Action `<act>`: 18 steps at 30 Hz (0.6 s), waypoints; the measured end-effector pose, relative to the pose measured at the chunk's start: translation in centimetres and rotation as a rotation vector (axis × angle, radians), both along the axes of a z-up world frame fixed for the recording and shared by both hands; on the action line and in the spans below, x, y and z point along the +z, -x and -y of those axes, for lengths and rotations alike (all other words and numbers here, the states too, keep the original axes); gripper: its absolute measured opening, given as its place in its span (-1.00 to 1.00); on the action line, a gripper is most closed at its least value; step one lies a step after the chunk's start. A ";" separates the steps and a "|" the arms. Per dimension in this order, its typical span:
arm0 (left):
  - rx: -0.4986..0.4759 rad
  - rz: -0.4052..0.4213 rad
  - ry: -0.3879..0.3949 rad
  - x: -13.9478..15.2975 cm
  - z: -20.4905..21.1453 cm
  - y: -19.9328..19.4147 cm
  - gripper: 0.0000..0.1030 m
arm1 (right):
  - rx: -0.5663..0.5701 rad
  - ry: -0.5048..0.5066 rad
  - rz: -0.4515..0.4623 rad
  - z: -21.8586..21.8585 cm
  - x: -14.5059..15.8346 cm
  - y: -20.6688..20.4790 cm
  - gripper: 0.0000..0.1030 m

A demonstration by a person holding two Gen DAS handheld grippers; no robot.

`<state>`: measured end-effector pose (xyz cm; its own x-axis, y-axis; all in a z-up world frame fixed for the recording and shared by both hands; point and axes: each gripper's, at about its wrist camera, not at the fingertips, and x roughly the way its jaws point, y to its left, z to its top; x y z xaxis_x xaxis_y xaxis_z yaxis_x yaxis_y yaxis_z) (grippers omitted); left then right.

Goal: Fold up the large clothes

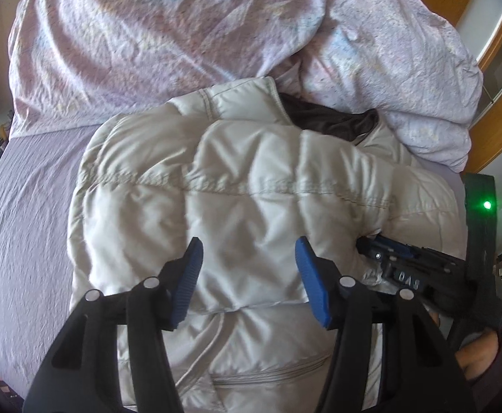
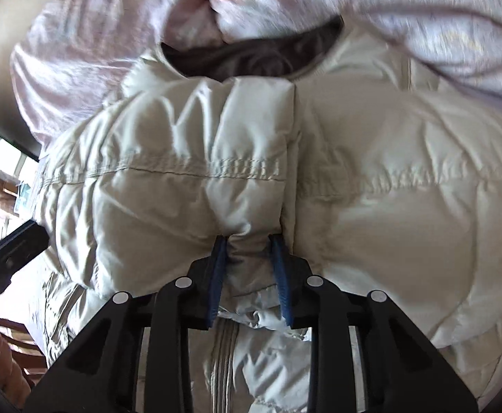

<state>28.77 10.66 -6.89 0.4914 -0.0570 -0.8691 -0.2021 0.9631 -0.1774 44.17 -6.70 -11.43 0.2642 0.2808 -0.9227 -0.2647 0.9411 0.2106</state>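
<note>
A cream quilted puffer jacket [image 1: 251,179] lies folded on the bed, and its dark brown lining [image 1: 330,120] shows at the collar end. My left gripper [image 1: 249,246] hovers over the jacket's near part. It is open, its blue pads wide apart, with only flat fabric below them. In the right wrist view my right gripper [image 2: 247,241] is shut on a pinched ridge of the jacket [image 2: 168,144], near a zip [image 2: 223,361]. The right gripper [image 1: 388,251] also shows at the jacket's right edge in the left wrist view. The left gripper [image 2: 27,232] enters the right wrist view at its left edge.
A crumpled pink patterned duvet [image 1: 154,34] is piled behind the jacket. The lilac bed sheet [image 1: 27,213] spreads out to the left. Wooden furniture [image 1: 491,130] stands at the right, with a dark unit showing a green light [image 1: 487,204] in front of it.
</note>
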 end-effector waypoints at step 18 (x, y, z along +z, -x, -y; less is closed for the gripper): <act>0.065 -0.044 -0.091 -0.6 -5.8 7.3 0.60 | -0.027 -0.012 0.003 2.7 3.4 2.3 0.54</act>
